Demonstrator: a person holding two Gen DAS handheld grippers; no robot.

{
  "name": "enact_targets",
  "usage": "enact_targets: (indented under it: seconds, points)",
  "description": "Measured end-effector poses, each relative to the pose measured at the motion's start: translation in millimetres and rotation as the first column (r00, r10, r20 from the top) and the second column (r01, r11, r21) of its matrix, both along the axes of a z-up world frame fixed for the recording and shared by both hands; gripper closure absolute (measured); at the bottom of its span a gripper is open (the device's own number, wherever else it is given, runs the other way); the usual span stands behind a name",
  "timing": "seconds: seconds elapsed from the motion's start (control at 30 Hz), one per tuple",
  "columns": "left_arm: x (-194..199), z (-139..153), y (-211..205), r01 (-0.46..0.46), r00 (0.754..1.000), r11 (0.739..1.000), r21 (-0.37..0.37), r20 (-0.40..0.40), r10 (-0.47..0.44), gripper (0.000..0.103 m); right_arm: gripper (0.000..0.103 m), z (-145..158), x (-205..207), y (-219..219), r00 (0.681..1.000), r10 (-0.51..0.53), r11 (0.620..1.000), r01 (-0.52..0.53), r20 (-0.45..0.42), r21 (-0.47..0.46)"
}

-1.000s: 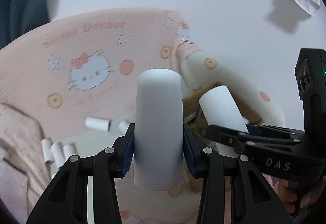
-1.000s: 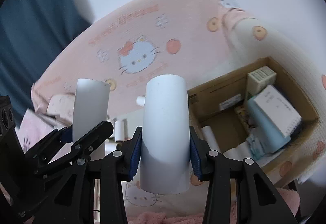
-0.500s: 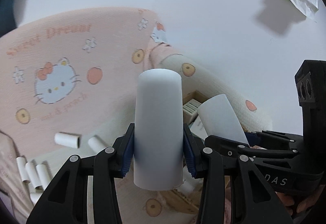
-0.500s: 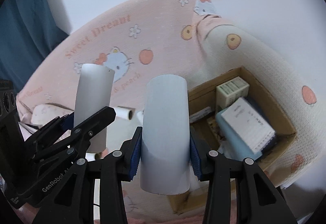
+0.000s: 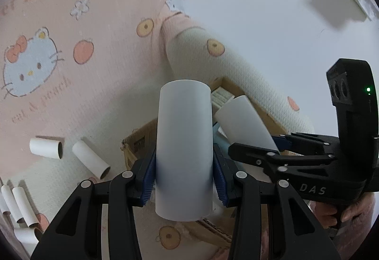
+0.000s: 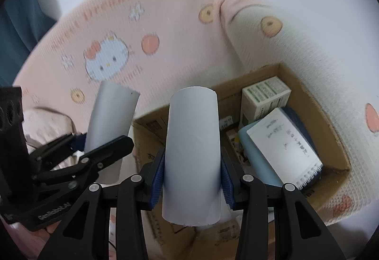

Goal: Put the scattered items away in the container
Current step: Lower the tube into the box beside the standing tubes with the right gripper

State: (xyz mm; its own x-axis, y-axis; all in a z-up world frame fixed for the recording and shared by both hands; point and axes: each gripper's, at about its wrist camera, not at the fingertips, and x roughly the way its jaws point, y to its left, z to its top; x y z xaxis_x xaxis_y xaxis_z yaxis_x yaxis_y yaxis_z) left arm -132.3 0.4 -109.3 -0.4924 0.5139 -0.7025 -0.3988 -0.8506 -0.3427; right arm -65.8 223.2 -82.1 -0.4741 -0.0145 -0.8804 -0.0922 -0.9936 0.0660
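Nearest to me, my left tool (image 5: 184, 179) is closed on an upright white tube (image 5: 184, 148), blue pads pressing both its sides. My right tool (image 6: 191, 179) is clamped the same way on a second tube (image 6: 192, 153). Each tube stands roughly vertical in its jaws, gripped around the lower half.

Just beyond both tips lies the cardboard box (image 6: 336, 137) on the bed, near the blanket's (image 6: 165, 14) folded-over corner. It already holds a small carton (image 6: 263, 99), a spiral notebook (image 6: 284, 144) and other bits, so free room looks to be at its near-left side.

To do this well, I judge the right tube should go first, since it hangs over the box already: lower it, tip it flat, then part the jaws. My left tube seems over the box's near-left wall and needs a little more travel inward. I should keep the two tools apart so they don't knock together.

Farther off, loose tubes (image 5: 91, 159) wait on the bed toward its left edge.
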Motion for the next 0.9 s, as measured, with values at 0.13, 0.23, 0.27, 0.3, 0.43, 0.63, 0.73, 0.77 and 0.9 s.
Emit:
enact_targets:
  seconds: [0.13,0.23,0.27,0.3,0.43,0.63,0.73,0.77,0.9]
  points:
    - [-6,-11,0,0.001,0.999,1.0,-0.002,0.04,-0.001,0.056,0.063,-22,-12,7,0.998,0.025,0.999,-0.023,0.05,-0.045]
    - [-13,-19,1,0.008,0.997,1.0,0.014,0.076,-0.009,0.056,0.063,-40,-22,15,0.995,0.026,0.997,-0.019,0.095,-0.08]
    - [-16,-22,1,0.002,0.996,1.0,0.009,0.085,-0.002,0.056,0.063,-46,-24,18,0.994,0.026,0.996,-0.017,0.11,-0.09]
    - [-18,-25,1,-0.002,0.996,1.0,0.004,0.094,0.001,0.056,0.064,-52,-27,21,0.991,0.031,0.995,-0.018,0.127,-0.097]
    - [-27,-33,0,-0.006,0.992,1.0,0.014,0.13,0.004,0.056,0.064,-76,-35,28,0.983,0.016,0.994,0.004,0.184,-0.108]
    - [-30,-33,-6,-0.026,0.99,0.999,0.026,0.139,0.022,0.056,0.065,-104,-42,28,0.966,0.032,0.997,-0.013,0.255,-0.076]
    - [-32,-31,-7,-0.04,0.989,0.999,0.016,0.14,0.037,0.056,0.066,-107,-43,25,0.966,0.037,0.997,-0.018,0.256,-0.077]
    - [-32,-30,-7,-0.04,0.99,0.999,0.011,0.138,0.038,0.056,0.066,-107,-44,25,0.966,0.041,0.996,-0.02,0.255,-0.081]
    - [-30,-28,-7,-0.031,0.991,0.999,0.011,0.127,0.03,0.056,0.066,-111,-53,21,0.962,0.05,0.999,-0.047,0.27,-0.019]
